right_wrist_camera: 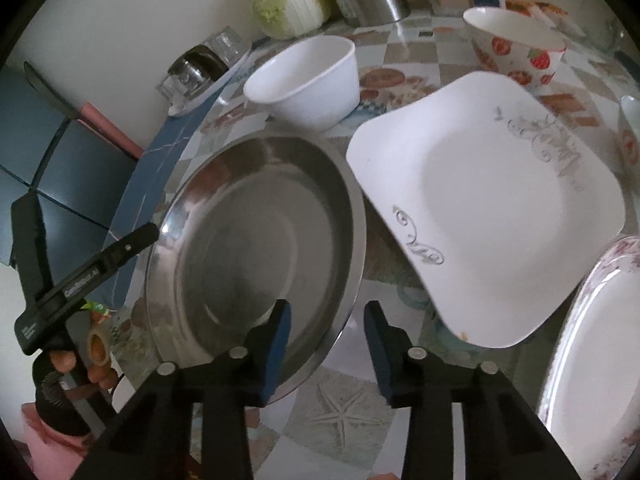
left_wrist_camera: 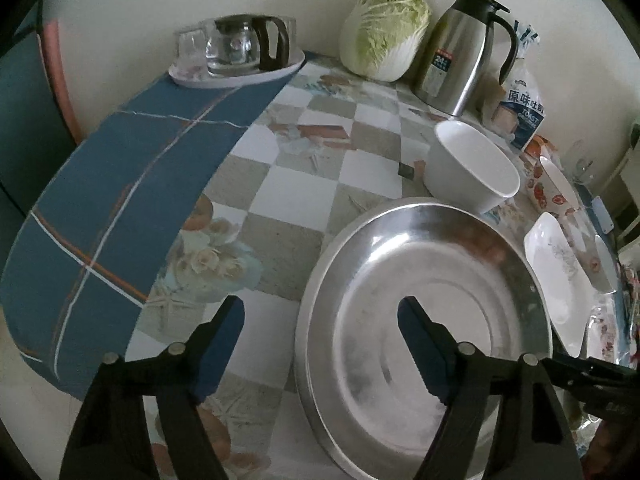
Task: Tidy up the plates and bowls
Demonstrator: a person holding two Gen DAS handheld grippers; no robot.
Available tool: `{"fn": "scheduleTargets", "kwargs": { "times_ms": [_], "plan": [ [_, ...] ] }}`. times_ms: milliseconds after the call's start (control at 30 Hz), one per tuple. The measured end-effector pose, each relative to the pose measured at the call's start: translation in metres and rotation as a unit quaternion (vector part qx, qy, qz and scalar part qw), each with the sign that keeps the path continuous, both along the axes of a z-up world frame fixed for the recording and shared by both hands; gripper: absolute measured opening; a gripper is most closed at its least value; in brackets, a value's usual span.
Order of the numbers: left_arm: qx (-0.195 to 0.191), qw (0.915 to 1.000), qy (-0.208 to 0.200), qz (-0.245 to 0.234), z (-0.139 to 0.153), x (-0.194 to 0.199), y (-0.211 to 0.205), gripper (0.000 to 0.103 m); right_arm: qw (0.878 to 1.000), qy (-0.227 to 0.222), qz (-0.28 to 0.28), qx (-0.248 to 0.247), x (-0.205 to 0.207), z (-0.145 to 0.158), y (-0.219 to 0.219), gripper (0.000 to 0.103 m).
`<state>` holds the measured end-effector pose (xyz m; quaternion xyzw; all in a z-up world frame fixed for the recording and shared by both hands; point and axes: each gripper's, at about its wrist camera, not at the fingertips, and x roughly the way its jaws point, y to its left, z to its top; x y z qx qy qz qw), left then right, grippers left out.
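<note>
A large steel plate point(left_wrist_camera: 424, 312) point(right_wrist_camera: 256, 232) lies on the checked tablecloth. My left gripper point(left_wrist_camera: 320, 344) is open astride its left rim, one finger over the cloth, one over the plate. My right gripper point(right_wrist_camera: 328, 340) is open astride the plate's near right rim. A plain white bowl point(left_wrist_camera: 472, 168) point(right_wrist_camera: 304, 80) stands just behind the plate. A square white plate point(right_wrist_camera: 488, 204) point(left_wrist_camera: 556, 276) with grey scrollwork lies right of it. A strawberry-print bowl point(right_wrist_camera: 516, 46) stands at the back right. A flowered round plate point(right_wrist_camera: 596, 360) lies at the far right.
A napa cabbage point(left_wrist_camera: 384, 32), a steel thermos jug point(left_wrist_camera: 460, 52) and a toast bag point(left_wrist_camera: 520, 108) stand at the back by the wall. A tray with a glass pot point(left_wrist_camera: 240, 52) sits at the back left. The table's left edge point(left_wrist_camera: 60, 240) drops away.
</note>
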<state>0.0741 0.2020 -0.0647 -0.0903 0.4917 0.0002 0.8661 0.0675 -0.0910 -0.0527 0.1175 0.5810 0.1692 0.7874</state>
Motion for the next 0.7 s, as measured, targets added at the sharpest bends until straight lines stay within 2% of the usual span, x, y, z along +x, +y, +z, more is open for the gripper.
{"fn": "scheduleTargets", "kwargs": {
  "times_ms": [100,167,200,267,333,433,533,700],
  "plan": [
    [-0.008,0.9999,0.011,-0.003,-0.006,0.005,0.002,0.063,1.0,0.011,-0.001,0.005,0.003,-0.007,0.002,0.039],
    [-0.012,0.9997,0.022,-0.007,-0.012,0.009,0.002,0.05,1.0,0.019,-0.001,0.013,0.006,-0.011,0.002,0.033],
    [-0.013,0.9996,0.024,-0.009,-0.013,0.009,0.001,0.048,1.0,0.021,-0.002,0.014,0.007,-0.013,0.002,0.032],
    [-0.019,0.9993,0.027,-0.015,-0.018,0.012,0.001,0.038,1.0,0.025,-0.003,0.017,0.009,-0.017,0.004,0.023],
    [-0.029,0.999,0.03,-0.016,-0.021,0.013,0.002,0.032,0.999,0.03,-0.007,0.019,0.01,-0.021,0.004,0.016],
    [-0.034,0.9988,0.034,-0.011,-0.025,0.016,0.006,0.024,0.999,0.026,-0.013,0.019,0.012,-0.022,0.004,0.015],
    [-0.046,0.9982,0.038,-0.009,-0.029,0.02,0.01,0.022,0.999,0.021,-0.016,0.019,0.015,-0.023,0.003,0.014],
    [-0.044,0.9982,0.04,-0.005,-0.035,0.024,0.011,0.021,1.0,0.006,-0.009,0.014,0.021,-0.023,0.006,0.014]
  ]
}}
